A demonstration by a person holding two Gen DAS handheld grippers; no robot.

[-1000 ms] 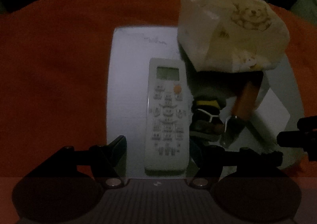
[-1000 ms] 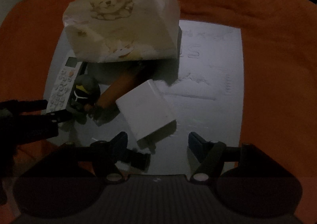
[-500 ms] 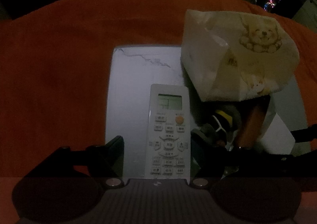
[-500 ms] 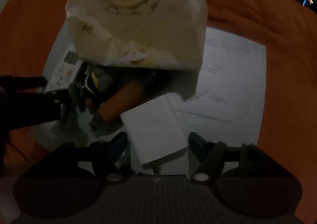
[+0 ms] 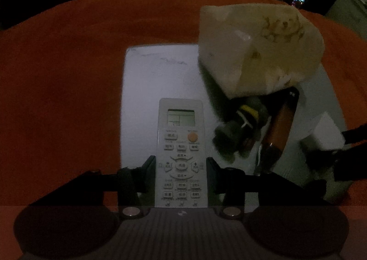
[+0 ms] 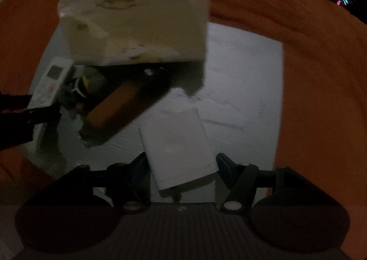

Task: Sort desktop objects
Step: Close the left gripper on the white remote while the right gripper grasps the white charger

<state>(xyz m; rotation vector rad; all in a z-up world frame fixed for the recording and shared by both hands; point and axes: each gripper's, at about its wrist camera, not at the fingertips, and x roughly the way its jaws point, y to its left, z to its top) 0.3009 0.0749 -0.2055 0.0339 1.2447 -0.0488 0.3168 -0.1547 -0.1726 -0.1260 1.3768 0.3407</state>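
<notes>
A white remote control (image 5: 181, 149) lies on a pale sheet (image 5: 158, 76), lengthwise between the fingers of my left gripper (image 5: 181, 170). Those jaws are closing and the pads press on the remote's long sides. A white rectangular box (image 6: 179, 149) lies slightly askew between the fingers of my right gripper (image 6: 181, 168). The right jaws are closing too, with slim gaps still showing beside the box. Both grippers point steeply down.
A soft tissue pack with a bear print (image 5: 259, 53) sits behind a small grey penguin toy (image 5: 240, 129) and an orange-handled tool (image 5: 279, 131), between the two grippers. Orange cloth (image 5: 68, 76) surrounds the sheet. Dark floor and chair legs lie beyond.
My left gripper advanced over the remote and its jaws narrowed onto it. My right gripper came down closer to the white box, which now sits between its fingers.
</notes>
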